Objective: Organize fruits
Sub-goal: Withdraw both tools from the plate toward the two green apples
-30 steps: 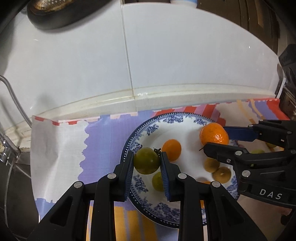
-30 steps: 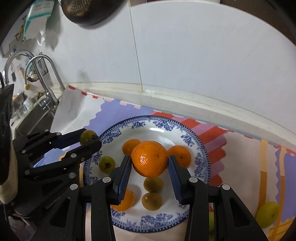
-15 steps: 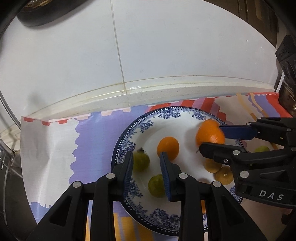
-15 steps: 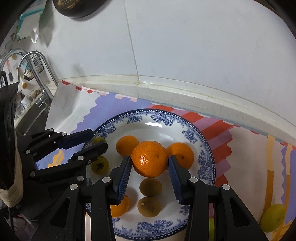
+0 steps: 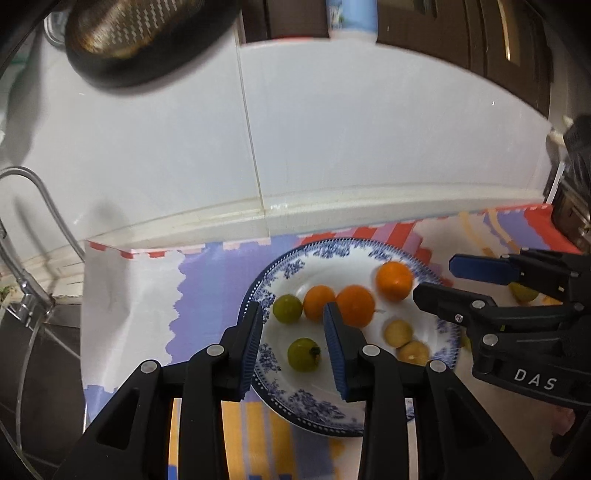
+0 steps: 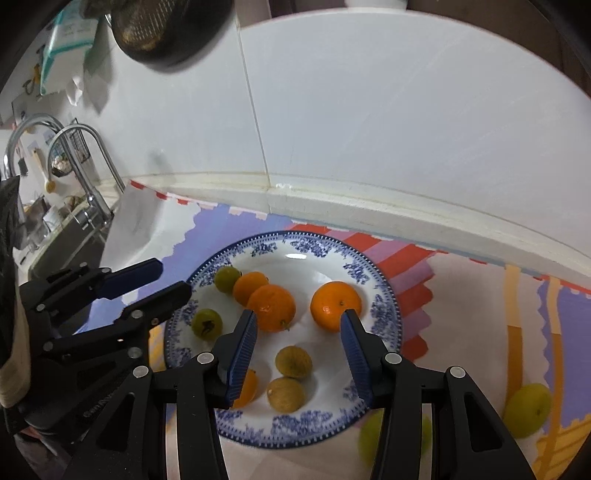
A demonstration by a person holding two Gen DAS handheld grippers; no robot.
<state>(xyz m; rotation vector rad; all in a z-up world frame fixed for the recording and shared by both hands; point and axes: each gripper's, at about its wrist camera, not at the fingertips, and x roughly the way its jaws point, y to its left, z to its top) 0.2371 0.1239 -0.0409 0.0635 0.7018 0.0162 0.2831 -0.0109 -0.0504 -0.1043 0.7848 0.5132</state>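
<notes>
A blue-patterned white plate [image 5: 295,258] [image 6: 384,295] holds several fruits: oranges [image 6: 271,306] [image 6: 334,304] [image 5: 354,304], two green fruits [image 5: 287,308] [image 5: 303,354] and two yellow-brown ones [image 6: 293,362]. My left gripper [image 5: 293,347] is open and empty, raised above the plate's left part. My right gripper [image 6: 297,350] is open and empty above the plate's middle; it also shows at the right of the left wrist view [image 5: 447,280]. Two green fruits lie off the plate on the mat [image 6: 526,410] [image 6: 371,435].
A colourful striped mat [image 5: 207,288] covers the counter. A white tiled wall [image 5: 332,147] rises close behind the plate. A sink with taps [image 6: 74,155] lies to the left. A dark strainer [image 5: 140,33] hangs above on the wall. A dark object [image 5: 576,184] stands at the right.
My left gripper released its green fruit onto the plate and lifted away. My right gripper opened and the orange it held now lies on the plate; both grippers pulled back.
</notes>
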